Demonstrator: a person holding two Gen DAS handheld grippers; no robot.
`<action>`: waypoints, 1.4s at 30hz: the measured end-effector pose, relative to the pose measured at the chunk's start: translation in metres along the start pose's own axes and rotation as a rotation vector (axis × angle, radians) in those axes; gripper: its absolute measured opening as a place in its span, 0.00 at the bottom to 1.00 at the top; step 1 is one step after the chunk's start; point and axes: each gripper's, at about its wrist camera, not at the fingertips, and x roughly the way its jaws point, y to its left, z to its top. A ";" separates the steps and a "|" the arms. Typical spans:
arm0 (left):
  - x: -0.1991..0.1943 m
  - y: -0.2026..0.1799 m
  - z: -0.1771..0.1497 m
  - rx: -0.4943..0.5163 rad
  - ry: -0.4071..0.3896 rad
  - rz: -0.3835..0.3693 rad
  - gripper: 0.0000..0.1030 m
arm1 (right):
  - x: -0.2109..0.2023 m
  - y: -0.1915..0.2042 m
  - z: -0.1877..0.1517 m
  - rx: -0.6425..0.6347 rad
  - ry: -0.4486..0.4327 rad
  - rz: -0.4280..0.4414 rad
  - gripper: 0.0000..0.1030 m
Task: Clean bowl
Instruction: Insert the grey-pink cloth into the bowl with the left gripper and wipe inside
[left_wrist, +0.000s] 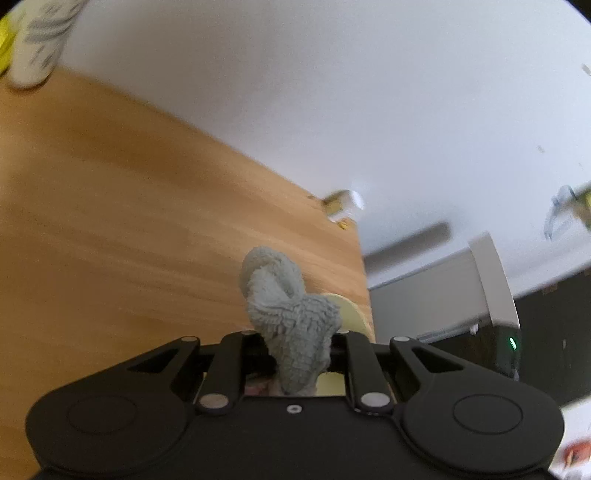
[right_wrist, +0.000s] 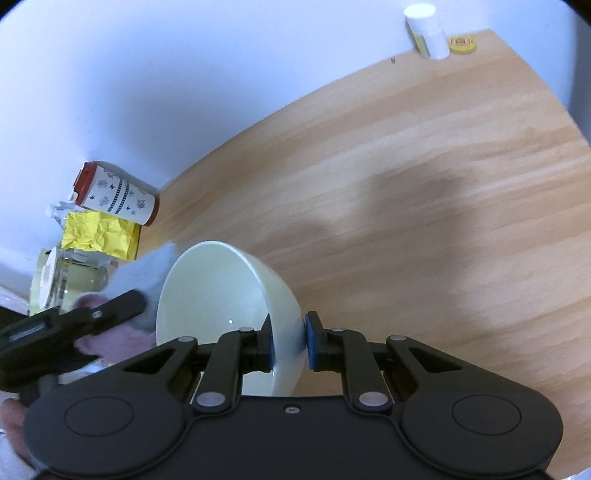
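My right gripper (right_wrist: 289, 345) is shut on the rim of a white bowl (right_wrist: 218, 295) and holds it tilted on its side above the wooden table (right_wrist: 406, 184), its opening facing left. My left gripper (left_wrist: 295, 354) is shut on a grey-green terry cloth (left_wrist: 291, 317) that bunches up out of the jaws. In the right wrist view the left gripper (right_wrist: 122, 306) and the cloth (right_wrist: 144, 273) sit just left of the bowl's rim. A pale edge of the bowl (left_wrist: 354, 314) shows behind the cloth in the left wrist view.
At the table's left edge by the white wall stand a patterned cup with a red lid (right_wrist: 116, 194), a crumpled yellow packet (right_wrist: 99, 234) and a glass jar (right_wrist: 70, 284). A white bottle (right_wrist: 428, 31) and a yellow lid (right_wrist: 461, 45) stand at the far corner.
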 end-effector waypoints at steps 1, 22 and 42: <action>-0.002 -0.005 -0.001 0.021 0.006 -0.015 0.15 | 0.001 -0.001 0.001 0.001 0.002 -0.002 0.17; 0.081 -0.051 -0.021 0.392 0.238 0.087 0.15 | 0.008 0.003 0.000 -0.111 0.054 -0.033 0.17; 0.088 -0.068 -0.038 0.698 0.320 0.235 0.30 | 0.033 -0.021 -0.004 -0.112 0.120 -0.080 0.17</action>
